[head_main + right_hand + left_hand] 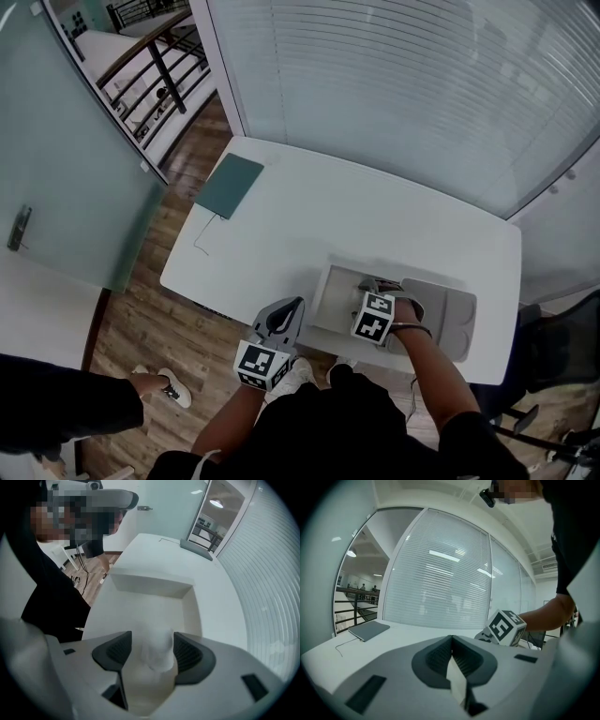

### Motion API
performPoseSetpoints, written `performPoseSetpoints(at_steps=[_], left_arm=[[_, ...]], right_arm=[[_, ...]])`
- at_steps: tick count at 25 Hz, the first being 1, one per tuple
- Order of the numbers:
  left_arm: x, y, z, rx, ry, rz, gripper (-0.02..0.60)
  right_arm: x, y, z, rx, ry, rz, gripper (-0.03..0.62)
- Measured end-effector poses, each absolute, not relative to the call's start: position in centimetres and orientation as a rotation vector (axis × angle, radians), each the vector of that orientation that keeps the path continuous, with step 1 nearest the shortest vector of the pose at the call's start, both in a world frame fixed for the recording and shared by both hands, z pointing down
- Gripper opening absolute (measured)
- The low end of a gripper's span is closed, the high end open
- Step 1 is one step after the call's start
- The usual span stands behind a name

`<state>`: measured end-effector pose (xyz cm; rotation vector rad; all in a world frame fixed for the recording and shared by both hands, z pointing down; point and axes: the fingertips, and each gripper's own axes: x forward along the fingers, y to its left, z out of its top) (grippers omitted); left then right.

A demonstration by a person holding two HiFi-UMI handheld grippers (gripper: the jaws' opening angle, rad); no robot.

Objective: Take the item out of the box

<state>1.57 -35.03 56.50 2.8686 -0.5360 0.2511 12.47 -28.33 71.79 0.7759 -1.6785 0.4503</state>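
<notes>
An open white box (328,302) sits at the table's front right, its lid (452,319) lying flat to the right. My right gripper (367,284) reaches down inside it. In the right gripper view the jaws (152,641) stand round a soft white item (158,649) on the box floor (140,606). The item lies against one pad, and a thin gap shows at the other. My left gripper (298,303) hovers at the table's front edge, left of the box, its jaws (452,639) shut with nothing held. Its view catches the right gripper's marker cube (502,627).
A dark green notebook (230,185) lies at the far left corner of the white table (281,234), with a thin cable (200,242) beside it. Blinds run behind the table. Another person's sleeve (75,403) and shoe (173,386) show at the lower left. A chair (553,361) stands at the right.
</notes>
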Motion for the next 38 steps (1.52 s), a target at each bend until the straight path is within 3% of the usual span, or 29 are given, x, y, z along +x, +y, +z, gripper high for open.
performPoseSetpoints(at_steps=[6, 24, 38], left_arm=[[1.4, -34.9, 56.7, 2.864, -0.539, 0.256, 0.012], [0.4, -34.8, 57.0, 2.846, -0.535, 0.289, 0.012], [1.0, -34.5, 56.6, 2.857, -0.519, 0.267, 0.012]], right_arm=[[13.1, -28.9, 71.6, 0.802, -1.650, 0.407, 0.160], [12.9, -29.0, 69.3, 0.930, -1.638, 0.315, 0.149], [13.7, -30.2, 60.7, 1.336, -1.680, 0.033, 0.147]])
